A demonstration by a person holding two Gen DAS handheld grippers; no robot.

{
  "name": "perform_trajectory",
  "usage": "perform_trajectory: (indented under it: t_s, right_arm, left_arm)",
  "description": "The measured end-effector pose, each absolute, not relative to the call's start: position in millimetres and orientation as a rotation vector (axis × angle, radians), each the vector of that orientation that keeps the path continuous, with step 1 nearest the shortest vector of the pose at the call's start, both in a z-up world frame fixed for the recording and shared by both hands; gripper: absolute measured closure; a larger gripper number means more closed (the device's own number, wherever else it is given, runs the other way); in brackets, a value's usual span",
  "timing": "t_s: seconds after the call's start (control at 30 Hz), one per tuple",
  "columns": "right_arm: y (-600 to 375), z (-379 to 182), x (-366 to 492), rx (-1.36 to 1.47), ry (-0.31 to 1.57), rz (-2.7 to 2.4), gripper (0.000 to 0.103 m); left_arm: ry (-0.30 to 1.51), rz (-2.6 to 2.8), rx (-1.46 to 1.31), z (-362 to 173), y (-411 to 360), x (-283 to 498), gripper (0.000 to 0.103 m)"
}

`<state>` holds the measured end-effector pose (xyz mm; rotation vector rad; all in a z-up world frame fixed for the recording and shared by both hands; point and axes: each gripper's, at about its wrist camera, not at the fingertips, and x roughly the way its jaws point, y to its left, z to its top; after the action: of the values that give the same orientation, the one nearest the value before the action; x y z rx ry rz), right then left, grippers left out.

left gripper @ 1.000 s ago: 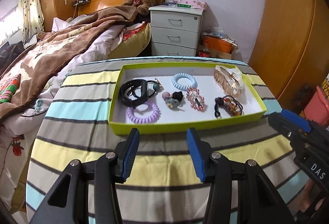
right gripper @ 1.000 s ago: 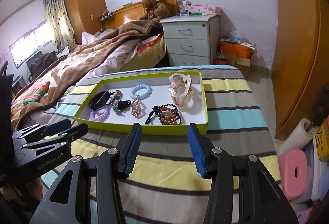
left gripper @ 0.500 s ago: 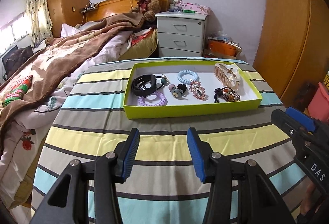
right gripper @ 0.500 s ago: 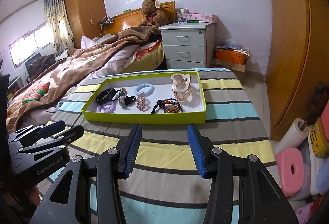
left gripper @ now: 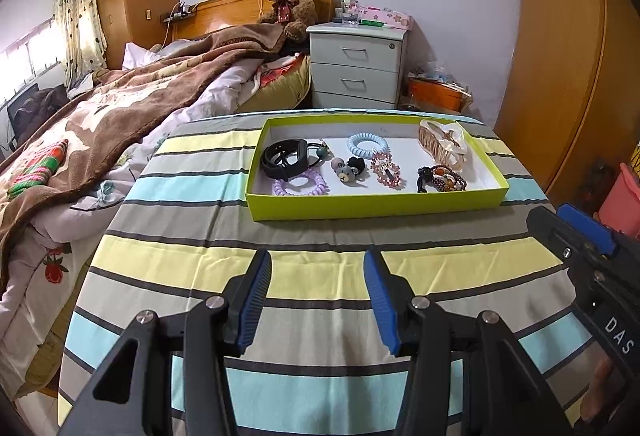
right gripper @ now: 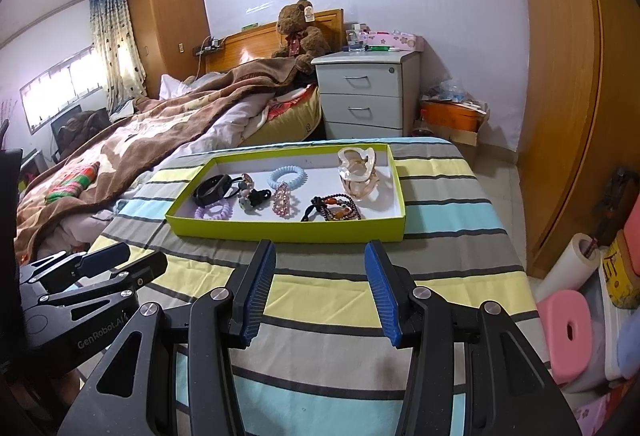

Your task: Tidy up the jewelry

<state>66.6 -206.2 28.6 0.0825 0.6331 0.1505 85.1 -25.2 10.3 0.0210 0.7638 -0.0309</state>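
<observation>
Tangling threatens: beaded dark bracelet (right gripper: pixel 335 208) at the lime-green cardboard tray's (right gripper: pixel 280 231) five o'clock probably snags neighbours; left gripper (left gripper: pixel 316 300) and right gripper (right gripper: pixel 318 290) gape empty.

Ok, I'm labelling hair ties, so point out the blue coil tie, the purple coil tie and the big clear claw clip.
blue coil tie (left gripper: pixel 368 144), left wrist view, on its front loop.
purple coil tie (left gripper: pixel 300 185), left wrist view, on its coiled ring.
clear claw clip (right gripper: pixel 357 174), right wrist view, on its body.

Matt striped cloth (left gripper: pixel 320 264) under a smooth cardboard tray (left gripper: pixel 372 204); glossy wooden wardrobe (right gripper: pixel 560 96).
</observation>
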Motion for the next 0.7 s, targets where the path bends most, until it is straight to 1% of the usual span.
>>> perform_trajectory:
  t_s: [0.7]
  right_arm:
    - [-204.8, 29.0, 65.9, 0.078, 0.631, 0.149, 0.056]
  left_arm:
    - [0.768, -0.022, 0.021, 8.8, -25.0, 85.4, 0.053]
